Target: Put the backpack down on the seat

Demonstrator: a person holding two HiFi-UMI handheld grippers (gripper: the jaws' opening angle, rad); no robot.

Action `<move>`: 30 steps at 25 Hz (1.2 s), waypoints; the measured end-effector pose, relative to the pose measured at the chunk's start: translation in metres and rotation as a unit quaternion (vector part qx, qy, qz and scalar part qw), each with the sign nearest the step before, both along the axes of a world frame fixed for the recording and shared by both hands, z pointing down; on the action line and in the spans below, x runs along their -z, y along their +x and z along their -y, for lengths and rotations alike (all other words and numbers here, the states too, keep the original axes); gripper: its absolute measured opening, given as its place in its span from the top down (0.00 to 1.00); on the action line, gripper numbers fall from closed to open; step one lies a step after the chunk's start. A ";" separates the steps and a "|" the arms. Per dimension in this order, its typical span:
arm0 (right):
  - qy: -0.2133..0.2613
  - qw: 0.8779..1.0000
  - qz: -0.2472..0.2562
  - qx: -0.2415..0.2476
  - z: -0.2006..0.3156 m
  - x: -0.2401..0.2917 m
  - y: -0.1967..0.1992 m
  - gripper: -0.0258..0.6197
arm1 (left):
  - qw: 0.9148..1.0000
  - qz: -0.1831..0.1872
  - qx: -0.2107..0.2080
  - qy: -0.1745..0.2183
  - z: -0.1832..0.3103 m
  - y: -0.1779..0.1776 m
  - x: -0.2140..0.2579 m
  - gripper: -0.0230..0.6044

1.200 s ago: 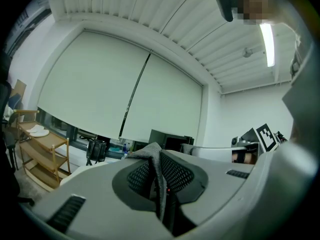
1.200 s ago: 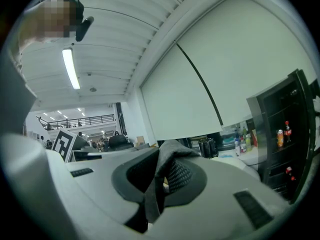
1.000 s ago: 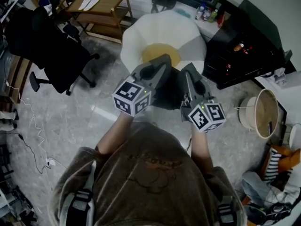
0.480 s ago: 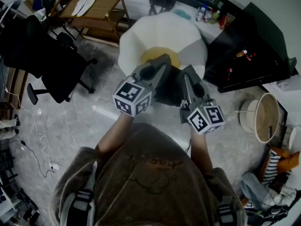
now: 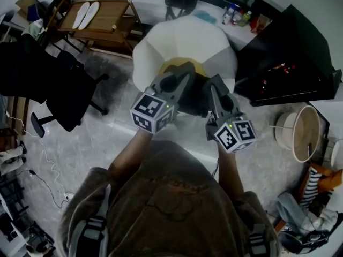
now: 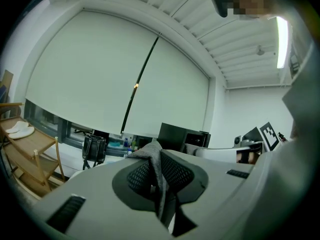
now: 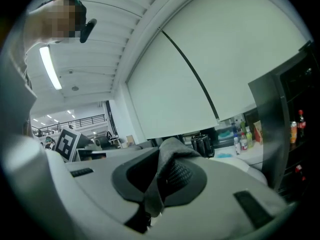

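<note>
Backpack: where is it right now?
Head view, centre: the backpack hangs between the left hand-held gripper and the right hand-held gripper, each shut on a grey strap, at the white seat's near edge.

1. Matt grey moulded plastic on left gripper (image 6: 158, 178) and right gripper (image 7: 159, 178) — dark pads (image 6: 137, 176) with a fine mesh-like texture.
2. Grey woven cloth for the backpack strap (image 6: 155, 155), soft and matt.
3. Smooth, matt white over the seat (image 5: 185, 39), duller yellow at its middle.
4. Glossy, marbled grey stone look across the floor (image 5: 102, 141).
5. Pale bare wood on the trolley (image 5: 107, 16).
6. Soft brown cloth for the person's shirt (image 5: 171, 197) — matt, creased.
</note>
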State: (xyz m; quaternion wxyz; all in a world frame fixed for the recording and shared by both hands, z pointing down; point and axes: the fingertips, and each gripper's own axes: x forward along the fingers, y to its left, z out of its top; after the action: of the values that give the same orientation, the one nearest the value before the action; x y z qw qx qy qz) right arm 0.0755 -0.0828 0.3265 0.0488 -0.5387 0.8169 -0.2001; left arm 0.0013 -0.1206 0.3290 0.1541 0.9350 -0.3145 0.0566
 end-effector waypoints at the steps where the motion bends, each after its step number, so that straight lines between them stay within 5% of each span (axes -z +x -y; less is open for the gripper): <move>1: -0.002 1.000 0.000 -0.003 0.006 -0.002 0.001 0.91 | 1.000 0.001 -0.004 -0.001 0.006 0.001 -0.001 0.92; 16: -0.004 0.999 0.009 -0.043 0.092 -0.026 0.023 0.92 | 0.999 0.011 -0.039 -0.015 0.090 0.019 -0.027 0.92; 30: -0.019 0.999 0.013 -0.029 0.158 -0.073 0.049 0.91 | 0.999 0.017 -0.021 -0.019 0.162 0.046 -0.075 0.91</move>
State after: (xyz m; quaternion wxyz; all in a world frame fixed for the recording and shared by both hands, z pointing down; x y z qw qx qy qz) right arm 0.1248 -0.2403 0.4000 0.0547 -0.5606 0.7962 -0.2210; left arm 0.0470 -0.2826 0.4041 0.1649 0.9371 -0.2965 0.0820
